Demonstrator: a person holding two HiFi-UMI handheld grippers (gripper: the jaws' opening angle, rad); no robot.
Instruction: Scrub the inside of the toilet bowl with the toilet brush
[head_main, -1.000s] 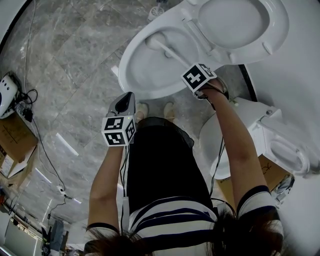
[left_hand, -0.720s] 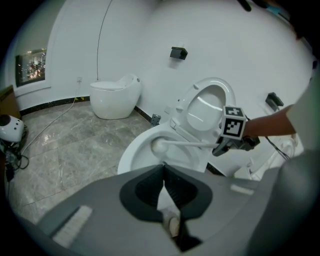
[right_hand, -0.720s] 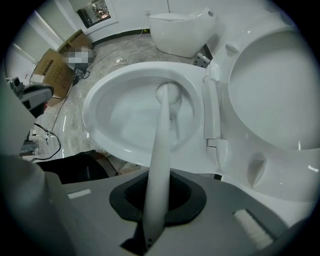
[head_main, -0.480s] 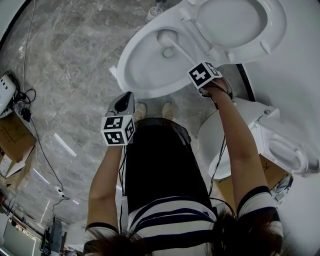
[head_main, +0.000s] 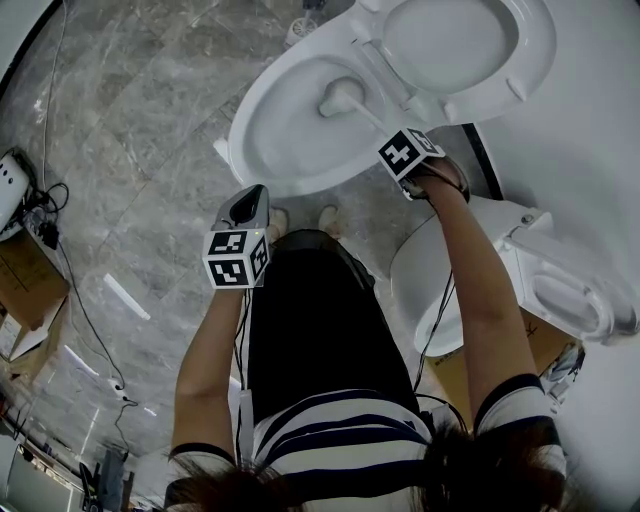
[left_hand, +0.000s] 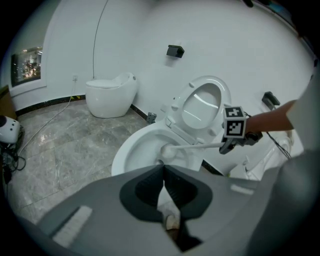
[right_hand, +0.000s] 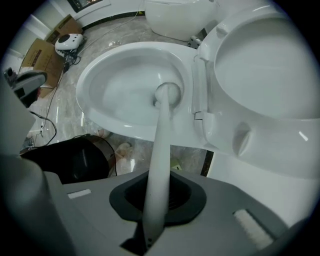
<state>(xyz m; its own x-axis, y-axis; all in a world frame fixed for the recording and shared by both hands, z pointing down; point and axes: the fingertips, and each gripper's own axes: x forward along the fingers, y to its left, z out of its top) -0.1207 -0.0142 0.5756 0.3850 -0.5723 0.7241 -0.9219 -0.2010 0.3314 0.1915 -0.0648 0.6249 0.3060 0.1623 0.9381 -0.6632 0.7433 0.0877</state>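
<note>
Right gripper (head_main: 396, 140): jaws clenched on the white handle of the toilet brush (right_hand: 161, 145), which runs out between them and down into the toilet bowl (head_main: 252, 125). Brush: rounded head (head_main: 341, 97) rests against the bowl's inner surface towards the hinge end, below the rim; the handle slants up to the gripper at the bowl's right edge. Toilet seat and lid (head_main: 528, 55): both raised, standing open behind the bowl. Left gripper (head_main: 246, 206): held in front of the person's body, near the bowl's front rim and apart from it, jaw tips pressed together with nothing between them. Floor (head_main: 140, 90): grey marble-patterned tiles. Second toilet (left_hand: 110, 92): white, against the curved wall. Cardboard box (head_main: 25, 275): at the left edge of the head view, with cables (head_main: 85, 300) trailing across the floor beside it.
</note>
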